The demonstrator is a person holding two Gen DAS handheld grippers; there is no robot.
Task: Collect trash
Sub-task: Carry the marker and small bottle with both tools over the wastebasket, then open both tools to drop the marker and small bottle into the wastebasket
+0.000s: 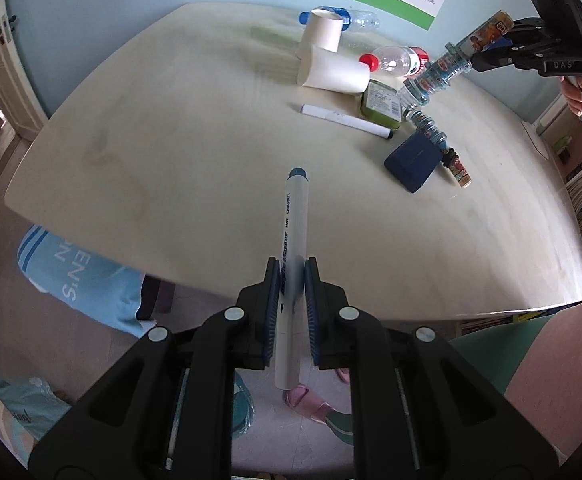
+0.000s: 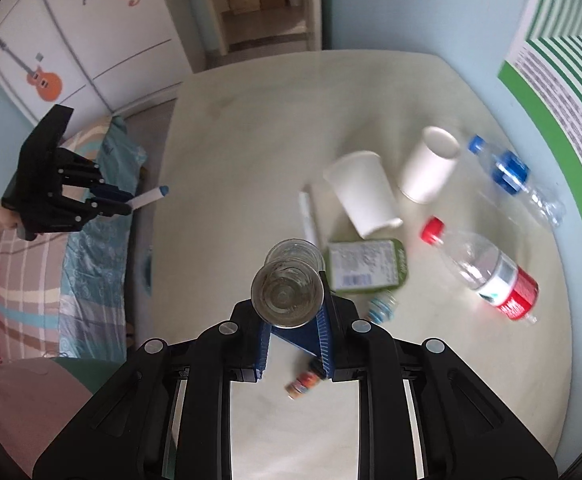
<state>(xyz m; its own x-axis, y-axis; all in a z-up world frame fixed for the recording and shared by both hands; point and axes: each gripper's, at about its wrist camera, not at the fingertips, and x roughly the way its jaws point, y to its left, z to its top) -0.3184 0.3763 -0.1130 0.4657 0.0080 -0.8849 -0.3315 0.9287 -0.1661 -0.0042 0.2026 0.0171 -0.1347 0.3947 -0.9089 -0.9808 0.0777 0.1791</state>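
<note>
Left gripper (image 1: 294,280) fingers clamp a white blue-capped marker (image 1: 293,240), long axis pointing fwd over the table (image 1: 171,152). Right gripper (image 2: 296,312) holds a clear ribbed plastic bottle (image 2: 287,288) end-on, frame centre.

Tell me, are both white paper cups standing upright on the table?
No: both white paper cups lie tipped on their sides on the table, open mouths showing.

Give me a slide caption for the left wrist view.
Left gripper holds a marker over the table edge; right gripper lifts a bottle.
</note>
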